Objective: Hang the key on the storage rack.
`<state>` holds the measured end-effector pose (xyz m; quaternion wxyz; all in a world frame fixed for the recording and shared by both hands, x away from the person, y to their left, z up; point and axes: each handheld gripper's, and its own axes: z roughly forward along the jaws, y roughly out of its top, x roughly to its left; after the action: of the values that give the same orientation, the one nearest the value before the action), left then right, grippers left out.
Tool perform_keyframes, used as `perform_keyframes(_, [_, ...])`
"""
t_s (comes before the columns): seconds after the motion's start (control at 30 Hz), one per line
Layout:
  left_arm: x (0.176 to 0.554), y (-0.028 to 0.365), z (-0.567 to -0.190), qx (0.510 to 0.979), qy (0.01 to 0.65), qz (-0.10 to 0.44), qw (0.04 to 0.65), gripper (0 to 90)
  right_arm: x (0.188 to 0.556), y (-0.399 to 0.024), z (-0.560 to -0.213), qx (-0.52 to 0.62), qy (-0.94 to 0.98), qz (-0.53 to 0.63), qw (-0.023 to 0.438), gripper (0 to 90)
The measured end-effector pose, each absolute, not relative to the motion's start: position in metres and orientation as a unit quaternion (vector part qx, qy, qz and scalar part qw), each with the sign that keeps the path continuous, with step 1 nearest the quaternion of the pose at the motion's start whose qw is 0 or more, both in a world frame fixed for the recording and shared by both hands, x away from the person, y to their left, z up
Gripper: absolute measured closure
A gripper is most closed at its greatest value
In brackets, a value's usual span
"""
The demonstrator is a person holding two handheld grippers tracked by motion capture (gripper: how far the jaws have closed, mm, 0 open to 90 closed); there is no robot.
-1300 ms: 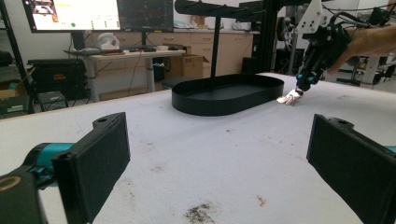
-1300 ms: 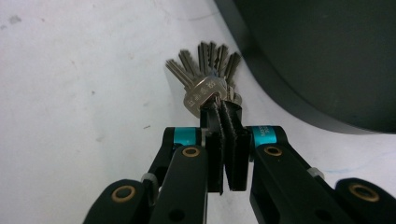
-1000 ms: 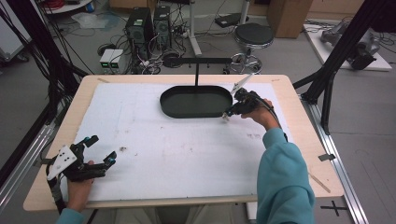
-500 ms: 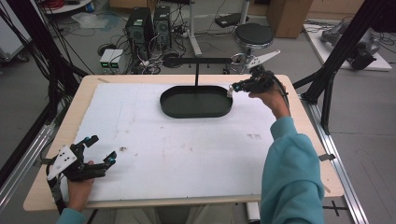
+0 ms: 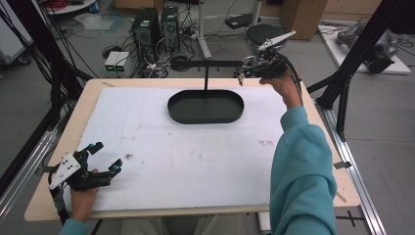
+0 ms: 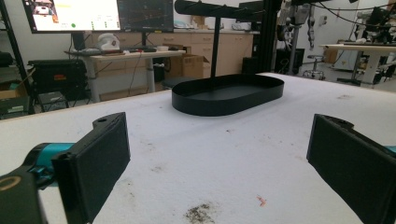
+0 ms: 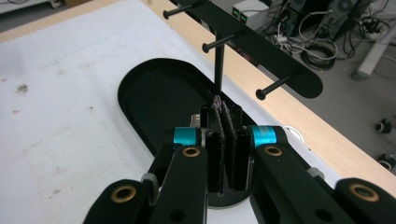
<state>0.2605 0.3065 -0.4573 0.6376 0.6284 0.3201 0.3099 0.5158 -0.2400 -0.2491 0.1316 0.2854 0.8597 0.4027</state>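
Tray (image 5: 205, 106) — below raised right tongs (image 5: 240, 77); left tongs (image 5: 105, 157) well apart.

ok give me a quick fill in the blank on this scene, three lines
1. The left claw rests near the table's front edge with its jaws ____.
2. The black tray is ____ in shape.
3. The right claw is raised beside the stand's ____ crossbar.

Missing words: open; oval; black
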Motion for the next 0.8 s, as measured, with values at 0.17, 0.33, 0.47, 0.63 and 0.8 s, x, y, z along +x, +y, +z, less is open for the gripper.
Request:
perform_keyframes(0.17, [0.261, 0.306, -0.457, 0.628, 0.321, 0.309, 0.638, 6.5, 0.524, -0.236, -0.255, 0.290, 0.860, 0.400, 0.128, 88.5])
perform_keyframes(0.33, [0.261, 0.306, -0.457, 0.628, 0.321, 0.310, 0.638, 6.5, 0.532, -0.233, -0.261, 0.298, 0.857, 0.399, 0.131, 88.5])
perform_keyframes(0.47, [0.261, 0.306, -0.457, 0.628, 0.321, 0.309, 0.638, 6.5, 0.535, -0.231, -0.263, 0.302, 0.855, 0.400, 0.136, 88.5])
perform_keyframes(0.63, [0.261, 0.307, -0.457, 0.629, 0.321, 0.308, 0.638, 6.5, 0.536, -0.228, -0.260, 0.298, 0.856, 0.399, 0.137, 88.5])
perform_keyframes(0.8, [0.261, 0.307, -0.457, 0.628, 0.321, 0.309, 0.638, 6.5, 0.538, -0.226, -0.255, 0.292, 0.859, 0.396, 0.140, 88.5])
